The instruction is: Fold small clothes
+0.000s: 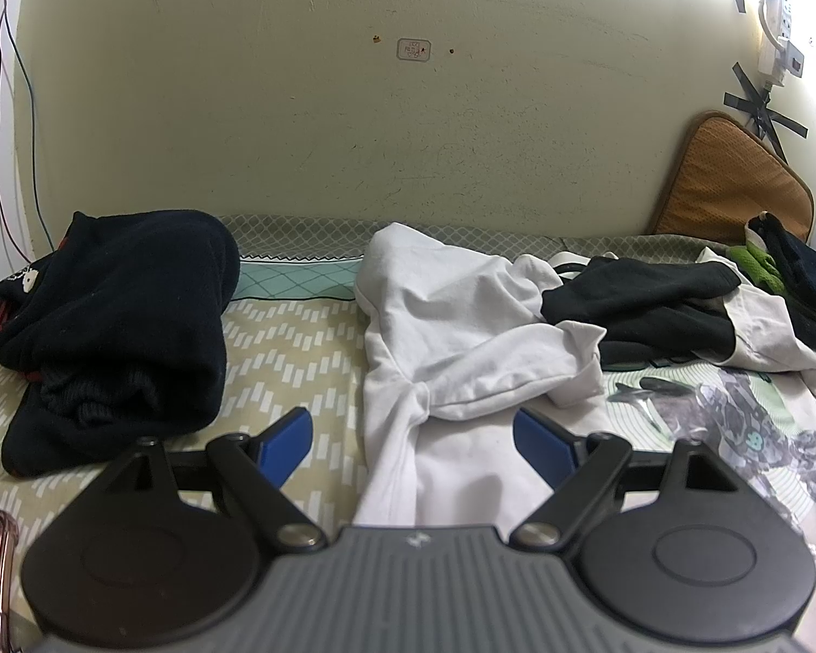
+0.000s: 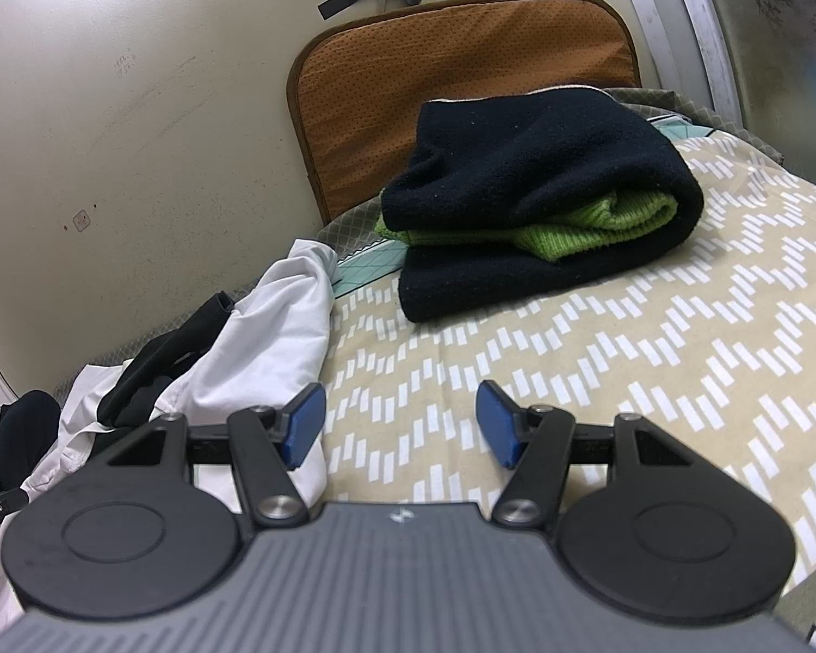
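Bed with a beige zigzag-patterned cover, set against a cream wall.

Left gripper: blue-padded fingers spread wide, nothing between the pads; it hovers over the near edge of a crumpled white cotton garment.

Right gripper: fingers spread, also empty, above bare bed cover, with the white cloth just to its left.

Done, by the look of it: a dark navy fleece garment folded over a bright green knit sits as a tidy bundle at the far right of the bed, in front of an orange mesh cushion leaning on the wall. At the far left, a second dark fleece bundle with a small printed patch lies roughly folded.

Left to do: the white garment is bunched and knotted-looking in the middle of the bed; a black fabric piece lies heaped to its right, partly over a flat white shirt with a grey printed figure. None of these is folded.

Judgement: roughly midway; the white garment seems next, needing spreading flat first.
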Available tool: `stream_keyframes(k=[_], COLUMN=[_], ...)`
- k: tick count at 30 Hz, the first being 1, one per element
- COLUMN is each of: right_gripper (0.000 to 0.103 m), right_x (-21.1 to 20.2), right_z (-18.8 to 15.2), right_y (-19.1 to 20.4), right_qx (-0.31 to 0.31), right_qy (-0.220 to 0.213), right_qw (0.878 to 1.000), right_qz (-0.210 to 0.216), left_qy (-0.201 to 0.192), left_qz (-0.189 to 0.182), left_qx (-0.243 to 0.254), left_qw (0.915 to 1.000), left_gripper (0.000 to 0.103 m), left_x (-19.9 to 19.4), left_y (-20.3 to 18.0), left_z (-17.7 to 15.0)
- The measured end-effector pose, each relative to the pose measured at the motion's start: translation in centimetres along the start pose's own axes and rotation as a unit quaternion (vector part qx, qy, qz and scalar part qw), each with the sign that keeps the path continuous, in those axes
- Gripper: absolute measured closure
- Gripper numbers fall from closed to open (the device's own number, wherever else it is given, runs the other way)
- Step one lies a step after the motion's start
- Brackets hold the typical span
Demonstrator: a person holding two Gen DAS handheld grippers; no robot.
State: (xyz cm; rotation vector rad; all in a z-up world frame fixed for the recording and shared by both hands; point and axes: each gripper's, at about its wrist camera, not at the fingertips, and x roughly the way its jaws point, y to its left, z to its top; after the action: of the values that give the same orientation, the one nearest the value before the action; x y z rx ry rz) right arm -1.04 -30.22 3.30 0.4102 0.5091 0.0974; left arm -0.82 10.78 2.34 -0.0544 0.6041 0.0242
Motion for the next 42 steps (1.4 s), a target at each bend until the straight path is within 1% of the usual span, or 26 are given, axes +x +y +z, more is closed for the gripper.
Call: stream_keyframes(k=[20, 33, 36, 38, 40, 42], right_gripper=[0.039, 0.039, 0.039, 0.039, 0.040, 0.040], right_x=[0.0, 0.0, 0.1, 0.0, -0.7, -2.0], right_z=[0.0, 0.0, 0.0, 0.2, 0.3, 0.0], right_y=[-0.1, 0.0, 0.0, -0.2, -0.6, -0.9], right_qx=[0.000, -0.002, -0.001, 0.002, 0.016, 0.032], right_qy=[0.000, 0.002, 0.002, 0.004, 0.003, 0.012], right_qw=[1.000, 1.000, 1.000, 1.000, 1.000, 0.998], right_qz=[0.001, 0.000, 0.004, 0.010, 0.021, 0.049], left_qy=[0.001, 0.009, 0.002, 0.007, 0.007, 0.006], left_qz=[0.000, 0.006, -0.009, -0.027, -0.051, -0.070], left_qx=[0.000, -0.011, -0.013, -0.024, -0.043, -0.053], left_qw=[1.0000, 0.9999, 0.9999, 0.9993, 0.9978, 0.9961], left_gripper=[0.019, 0.020, 0.019, 0.019, 0.019, 0.019], left_x=[0.0, 0.5, 0.2, -0.5, -2.5, -5.3], left_y=[0.0, 0.2, 0.4, 0.9, 1.9, 3.5], left_z=[0.0, 0.0, 0.0, 0.2, 0.1, -0.5])
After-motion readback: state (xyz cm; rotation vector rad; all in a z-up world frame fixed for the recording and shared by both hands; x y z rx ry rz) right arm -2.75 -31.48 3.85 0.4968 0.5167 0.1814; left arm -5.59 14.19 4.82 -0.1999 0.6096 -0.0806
